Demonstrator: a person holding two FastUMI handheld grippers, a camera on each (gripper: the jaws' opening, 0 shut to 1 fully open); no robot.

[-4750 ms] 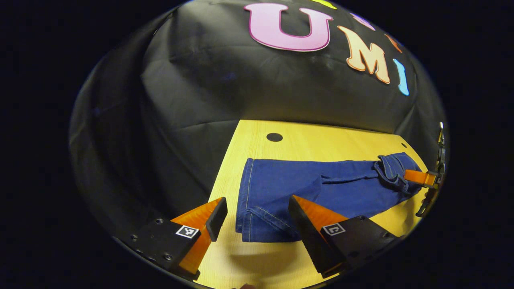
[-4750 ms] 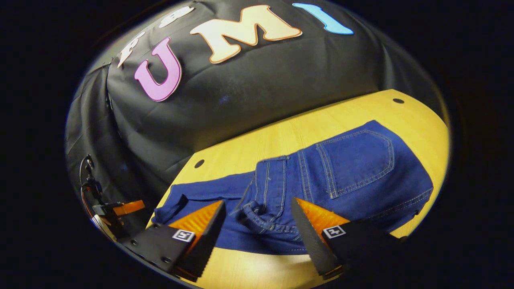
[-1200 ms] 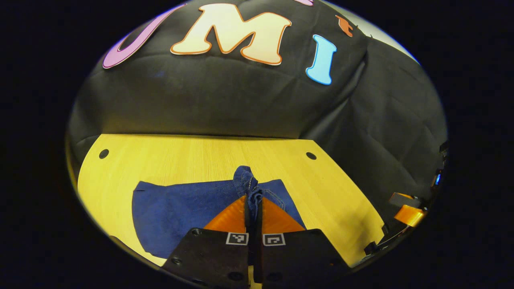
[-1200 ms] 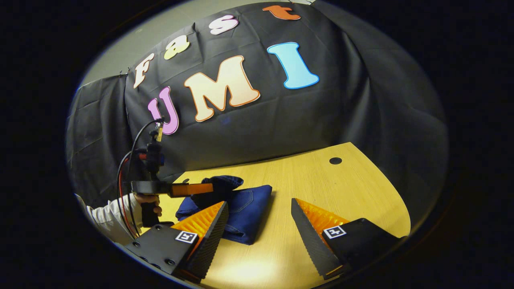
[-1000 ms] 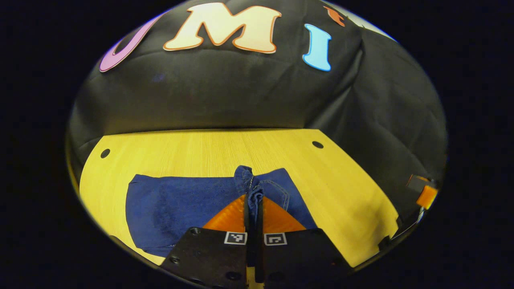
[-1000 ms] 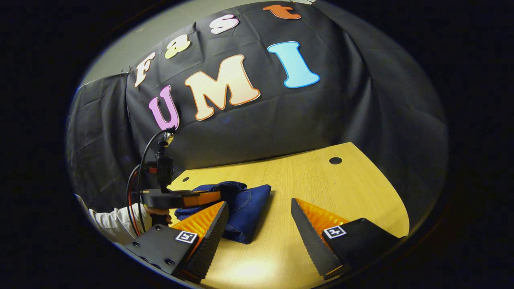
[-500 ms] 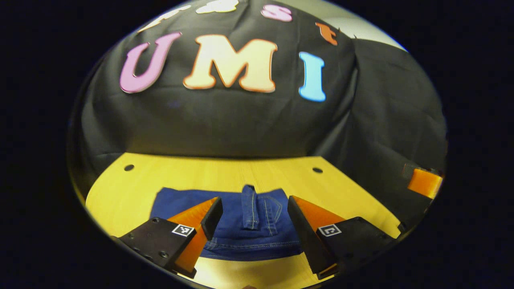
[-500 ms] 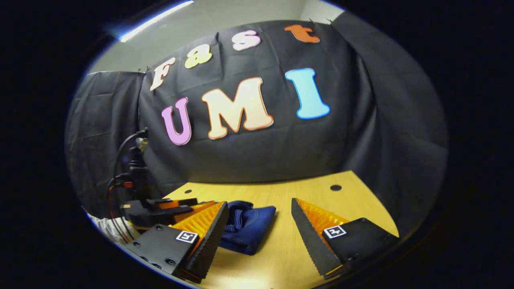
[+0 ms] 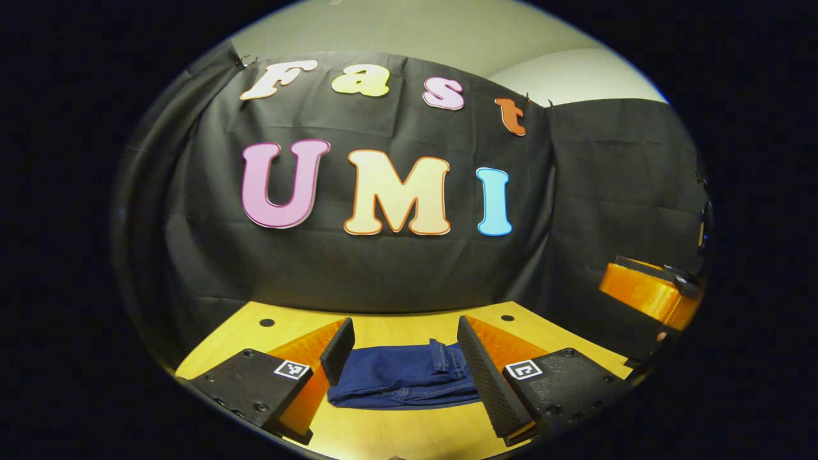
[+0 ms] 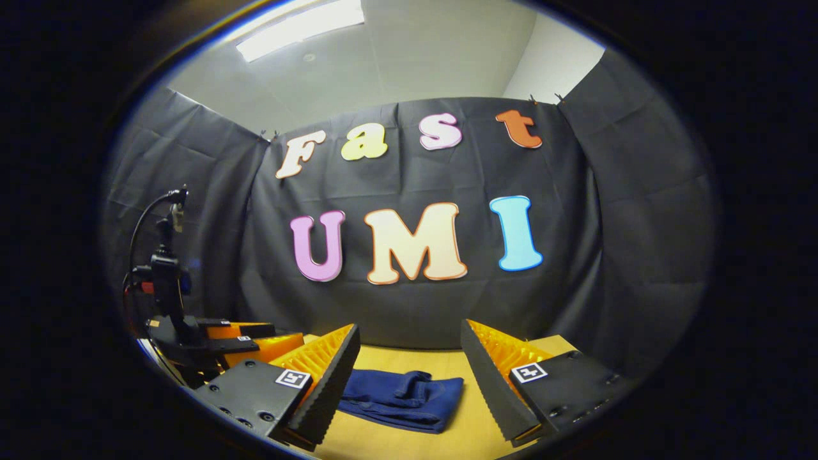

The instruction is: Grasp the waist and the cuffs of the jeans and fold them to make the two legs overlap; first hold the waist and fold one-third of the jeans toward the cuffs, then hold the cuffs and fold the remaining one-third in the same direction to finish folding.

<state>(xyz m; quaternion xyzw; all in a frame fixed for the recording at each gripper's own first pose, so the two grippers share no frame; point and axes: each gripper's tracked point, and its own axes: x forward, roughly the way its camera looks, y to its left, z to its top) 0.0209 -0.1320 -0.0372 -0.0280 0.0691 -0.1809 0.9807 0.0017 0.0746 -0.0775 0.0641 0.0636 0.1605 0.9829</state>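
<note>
A yellow wooden table (image 9: 396, 437) spans the bottom of the left gripper view, with small dark holes (image 9: 266, 322) near its far corners. Black cloth wall (image 10: 415, 313) rises behind it, and a lit ceiling panel (image 10: 300, 25) glows at the upper left of the right gripper view.

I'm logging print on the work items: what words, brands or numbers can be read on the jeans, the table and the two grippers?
jeans: no label, brand or number can be read.
table: no text.
left gripper: square coded markers, patterns only, no words.
right gripper: the same kind of pattern, no words.
</note>
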